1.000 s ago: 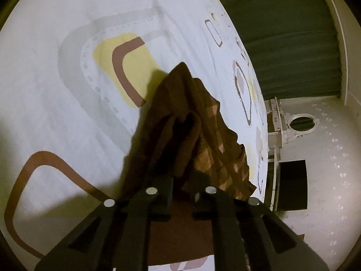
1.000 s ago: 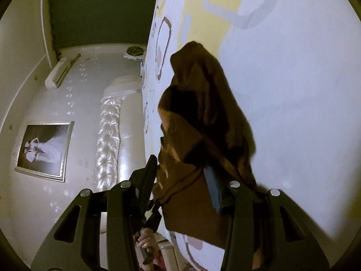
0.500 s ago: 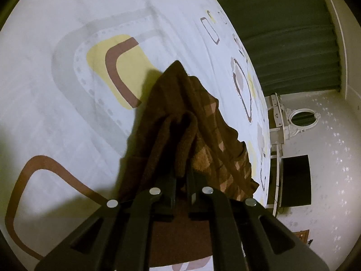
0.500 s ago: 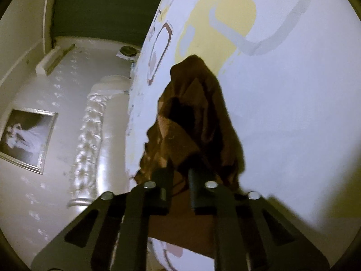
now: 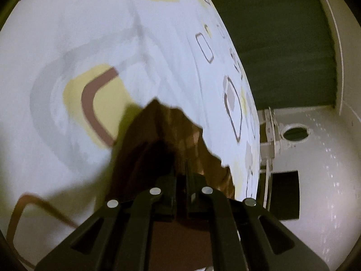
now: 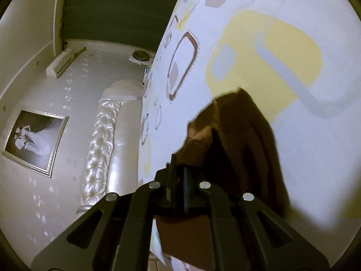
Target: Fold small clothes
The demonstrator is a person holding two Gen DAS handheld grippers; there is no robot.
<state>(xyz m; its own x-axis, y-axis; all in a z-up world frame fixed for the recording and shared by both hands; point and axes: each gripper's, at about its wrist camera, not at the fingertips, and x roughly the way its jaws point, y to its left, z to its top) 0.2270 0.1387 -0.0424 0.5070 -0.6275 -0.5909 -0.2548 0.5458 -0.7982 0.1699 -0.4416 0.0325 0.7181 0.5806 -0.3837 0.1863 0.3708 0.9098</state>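
A small brown garment [image 5: 158,140] with a lighter checked pattern hangs bunched over the patterned bedsheet [image 5: 90,45]. My left gripper [image 5: 181,180] is shut on its near edge, and the cloth rises in a peak ahead of the fingers. In the right wrist view the same brown garment [image 6: 237,140] drapes forward and to the right, with my right gripper [image 6: 179,180] shut on another part of its edge. Both views are blurred. The garment's far end lies toward a yellow patch of the bedsheet [image 6: 282,33].
The bed's tufted pearl headboard [image 6: 101,153] runs along the wall, with a framed photo [image 6: 36,142] and an air conditioner [image 6: 61,64] above. A dark green curtain [image 5: 282,45] hangs beyond the bed's far edge. A white stand [image 5: 270,135] is beside the bed.
The right gripper's jaws came together on the brown garment's edge. Both grippers then lifted, pulling the cloth up off the sheet; the bed pattern has slid down in both views.
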